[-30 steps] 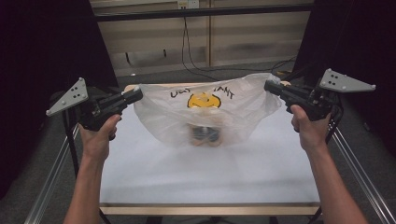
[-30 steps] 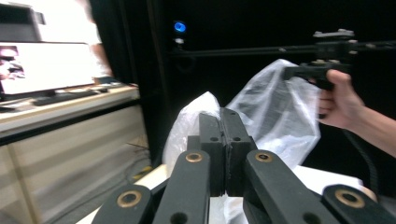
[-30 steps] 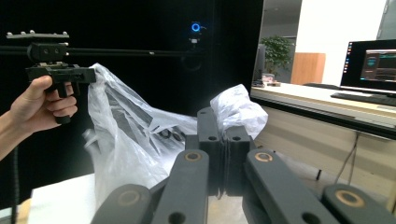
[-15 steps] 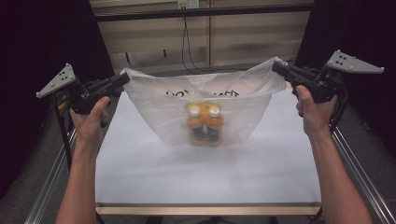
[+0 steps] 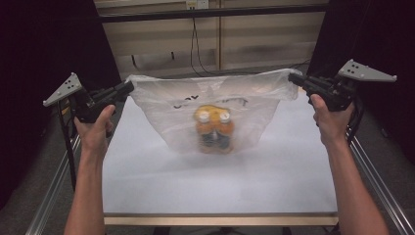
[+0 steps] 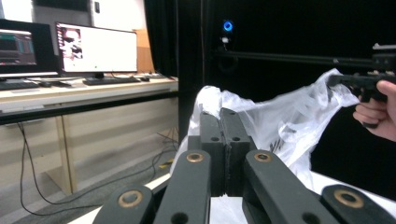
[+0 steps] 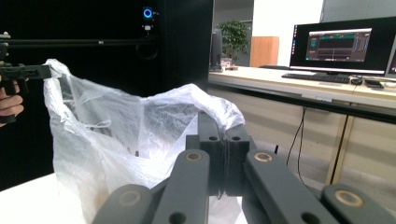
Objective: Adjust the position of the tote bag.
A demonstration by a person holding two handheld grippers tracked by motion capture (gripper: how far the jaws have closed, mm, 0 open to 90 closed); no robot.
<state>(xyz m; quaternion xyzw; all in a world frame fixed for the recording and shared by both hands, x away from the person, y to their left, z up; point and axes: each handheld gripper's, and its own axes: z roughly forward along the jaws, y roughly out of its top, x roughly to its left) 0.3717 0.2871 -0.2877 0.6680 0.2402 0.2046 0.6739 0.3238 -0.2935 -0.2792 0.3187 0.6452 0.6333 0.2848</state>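
Observation:
A translucent white plastic bag (image 5: 215,105) hangs stretched between my two grippers over the white table (image 5: 220,191). Two orange bottles with white caps (image 5: 214,128) stand side by side in its bottom, which rests on or just above the table. My left gripper (image 5: 128,88) is shut on the bag's left top corner, and its jaws (image 6: 225,116) pinch the thin plastic (image 6: 289,121). My right gripper (image 5: 292,78) is shut on the right top corner, where the film (image 7: 116,135) bunches over its closed jaws (image 7: 219,122). Each gripper view shows the other gripper far off, holding its corner.
Metal frame rails (image 5: 54,191) run along both sides of the table, and a black bar crosses the back. Black curtains stand left and right. A desk with monitors (image 7: 341,44) lies beyond the table, with cables hanging on the wooden back wall (image 5: 195,44).
Both hands have moved apart and slightly upward, pulling the bag's top edge wide and taut. The bag's mouth has risen, and the two bottles inside show more clearly.

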